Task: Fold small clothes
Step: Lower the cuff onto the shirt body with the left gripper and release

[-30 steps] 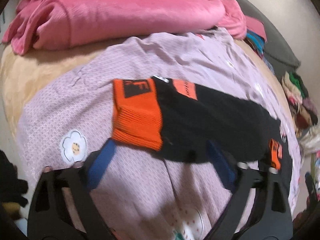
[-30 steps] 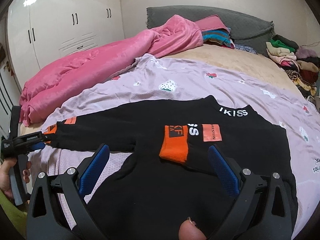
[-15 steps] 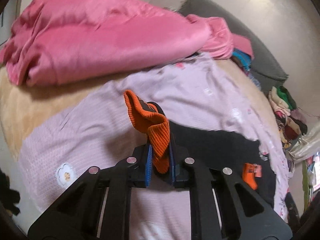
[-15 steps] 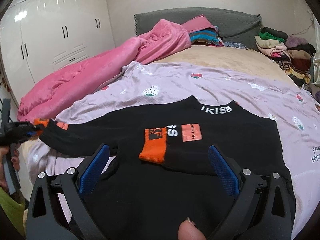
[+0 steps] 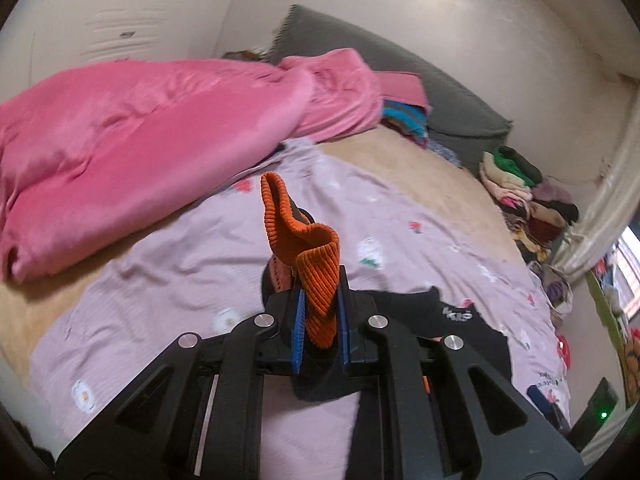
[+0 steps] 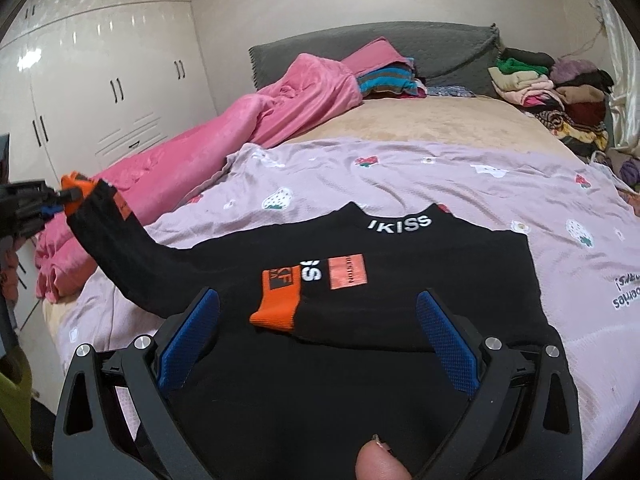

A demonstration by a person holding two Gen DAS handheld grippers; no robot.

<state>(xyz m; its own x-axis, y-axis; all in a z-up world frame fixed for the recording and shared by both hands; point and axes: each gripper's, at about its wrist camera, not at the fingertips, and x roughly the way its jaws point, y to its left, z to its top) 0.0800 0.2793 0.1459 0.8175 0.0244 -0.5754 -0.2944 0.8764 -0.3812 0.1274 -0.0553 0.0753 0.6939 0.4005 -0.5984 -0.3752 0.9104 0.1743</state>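
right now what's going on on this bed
A person is folding a black sweater spread on a lilac sheet. The left claw is shut on the orange cuff of one sleeve and holds it up off the bed. The other sleeve already lies folded across the chest. The right claw hovers open over the sweater, holding nothing.

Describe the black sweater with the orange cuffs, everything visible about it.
The black sweater is a soft knit lying flat on the lilac printed sheet, its collar lettered IKISS in white. One sleeve is folded across the chest, its ribbed orange cuff resting there by orange patches. The other sleeve is lifted off the bed at the picture's left, its cuff pinched in the left gripper. The right gripper hovers open above the body.
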